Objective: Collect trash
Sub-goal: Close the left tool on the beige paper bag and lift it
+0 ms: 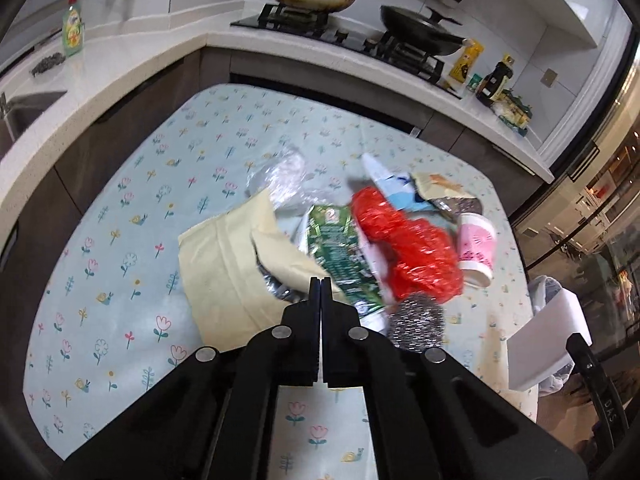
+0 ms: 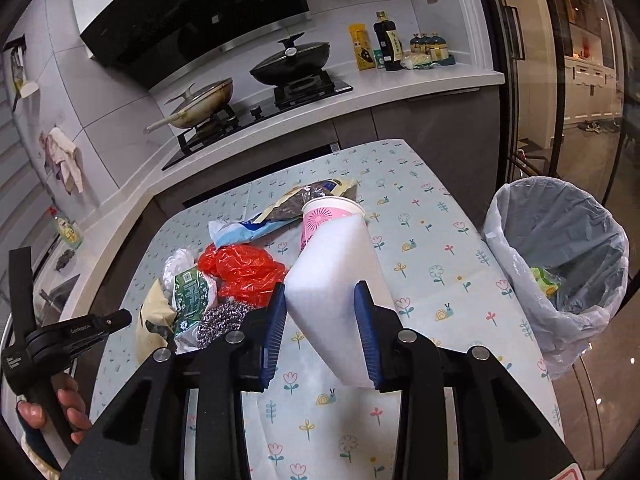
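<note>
1. Blue pads line the right gripper (image 2: 324, 322), which pinches a white foam block (image 2: 340, 280) between its two fingers; the block is tilted and lifted off the table (image 2: 440, 240).
2. Black fingers of the left gripper (image 1: 321, 280) are pressed together with nothing between them, tips hovering over the near edge of the trash pile.
3. Just beside the block on its far side stands a pink paper cup (image 2: 316, 220) (in the left view it appears lying on its side, so its pose is hard to call).
4. Left of the block lies a red plastic bag (image 2: 240, 270), touching a steel scourer (image 2: 218, 320) and a green wrapper (image 2: 190, 292).
5. Further left of the block sits a cream paper bag (image 1: 228, 264), with crumpled clear plastic (image 1: 280, 180) beyond it.
6. Beyond the block, behind the cup, are a blue-and-white wrapper (image 2: 240, 232) and a dark snack packet (image 2: 308, 194).
7. Right of the block, off the table's edge, stands a bin (image 2: 560, 264) lined with a pale bag, some scraps already inside.
</note>
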A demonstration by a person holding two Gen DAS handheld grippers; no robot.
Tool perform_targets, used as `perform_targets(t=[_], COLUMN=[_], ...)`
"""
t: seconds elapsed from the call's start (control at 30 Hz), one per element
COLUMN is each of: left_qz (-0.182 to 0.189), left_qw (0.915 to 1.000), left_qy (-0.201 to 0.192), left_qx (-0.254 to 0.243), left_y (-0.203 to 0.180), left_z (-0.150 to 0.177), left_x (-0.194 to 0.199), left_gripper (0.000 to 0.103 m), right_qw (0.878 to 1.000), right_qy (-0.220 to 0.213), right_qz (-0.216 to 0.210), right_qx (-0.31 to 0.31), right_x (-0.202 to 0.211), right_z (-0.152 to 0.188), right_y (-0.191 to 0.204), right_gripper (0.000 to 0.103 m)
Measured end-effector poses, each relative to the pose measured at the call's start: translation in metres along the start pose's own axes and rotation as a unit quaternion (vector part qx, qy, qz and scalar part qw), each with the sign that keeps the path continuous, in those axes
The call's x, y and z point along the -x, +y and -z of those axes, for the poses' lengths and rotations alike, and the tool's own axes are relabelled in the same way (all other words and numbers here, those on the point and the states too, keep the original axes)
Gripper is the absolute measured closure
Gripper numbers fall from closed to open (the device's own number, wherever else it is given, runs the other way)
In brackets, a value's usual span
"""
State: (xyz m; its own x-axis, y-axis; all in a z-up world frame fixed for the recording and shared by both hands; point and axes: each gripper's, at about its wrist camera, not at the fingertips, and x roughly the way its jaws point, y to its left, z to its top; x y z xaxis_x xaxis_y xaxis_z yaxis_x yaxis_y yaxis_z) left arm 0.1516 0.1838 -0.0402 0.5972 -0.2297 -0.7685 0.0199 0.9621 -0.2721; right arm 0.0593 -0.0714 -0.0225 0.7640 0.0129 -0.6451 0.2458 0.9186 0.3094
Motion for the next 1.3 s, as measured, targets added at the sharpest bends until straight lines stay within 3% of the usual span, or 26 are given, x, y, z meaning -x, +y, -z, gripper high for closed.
perform_targets(t=[0.13, 0.17, 0.2, 0.27, 0.3, 0.57, 0.67, 0.73, 0.77, 0.8, 0.9, 1.13, 1.3], left_qz=[-0.003, -0.011, -0.021, -0.052, -0.064, -0.083, -0.066, -0.069, -0.066, -0.061, -0.063, -0.049, -0.026], left_qw=[1.0, 0.9998, 0.9995, 0.9973, 0.9962, 0.9897, 0.9884, 0.9898, 0.9909, 0.992, 0.9935, 0.9965, 0.9991], left_qy=[-0.004, 0.0, 0.001, -0.019, -0.021, 0.047, 0.07, 0.063, 0.063, 0.063, 0.052, 0.029, 0.003], left_qx=[0.007, 0.015, 0.022, 0.048, 0.056, 0.107, 0.118, 0.107, 0.099, 0.091, 0.079, 0.061, 0.033], left_y=[-0.005, -0.002, 0.0, 0.01, 0.015, 0.053, 0.06, 0.059, 0.057, 0.056, 0.051, 0.03, -0.007], left_z=[-0.003, -0.003, -0.004, -0.003, -0.003, -0.013, -0.01, -0.008, -0.007, -0.007, -0.006, -0.005, -0.01], left_x=[0.004, 0.001, -0.002, -0.007, -0.011, -0.073, -0.085, -0.084, -0.083, -0.082, -0.074, -0.04, -0.006], left_gripper=[0.097, 0.074, 0.04, 0.015, 0.014, 0.016, 0.035, 0.05, 0.065, 0.072, 0.083, 0.087, 0.087], right_qw=[1.0, 1.0, 1.0, 1.0, 1.0, 1.0, 1.0, 1.0, 1.0, 1.0, 1.0, 1.0, 1.0], right_qy=[-0.008, -0.009, -0.01, -0.01, -0.009, 0.006, 0.014, 0.018, 0.02, 0.021, 0.021, 0.006, -0.011], right_qz=[0.002, 0.003, 0.004, 0.009, 0.01, 0.021, 0.02, 0.018, 0.017, 0.016, 0.01, 0.004, 0.002], right_qx=[-0.01, -0.011, -0.012, -0.017, -0.018, -0.016, -0.013, -0.009, -0.007, -0.006, -0.003, -0.007, -0.017], right_x=[0.01, 0.011, 0.013, 0.014, 0.014, -0.002, -0.009, -0.014, -0.015, -0.016, -0.015, 0.002, 0.019], right_z=[-0.002, -0.002, -0.002, -0.002, -0.001, 0.0, 0.0, 0.001, 0.001, 0.001, 0.002, -0.001, -0.006], right_y=[-0.013, -0.015, -0.018, -0.024, -0.027, -0.029, -0.024, -0.021, -0.019, -0.018, -0.015, -0.02, -0.034], right_gripper=[0.07, 0.07, 0.07, 0.07, 0.07, 0.07, 0.07, 0.07, 0.07, 0.07, 0.07, 0.07, 0.07])
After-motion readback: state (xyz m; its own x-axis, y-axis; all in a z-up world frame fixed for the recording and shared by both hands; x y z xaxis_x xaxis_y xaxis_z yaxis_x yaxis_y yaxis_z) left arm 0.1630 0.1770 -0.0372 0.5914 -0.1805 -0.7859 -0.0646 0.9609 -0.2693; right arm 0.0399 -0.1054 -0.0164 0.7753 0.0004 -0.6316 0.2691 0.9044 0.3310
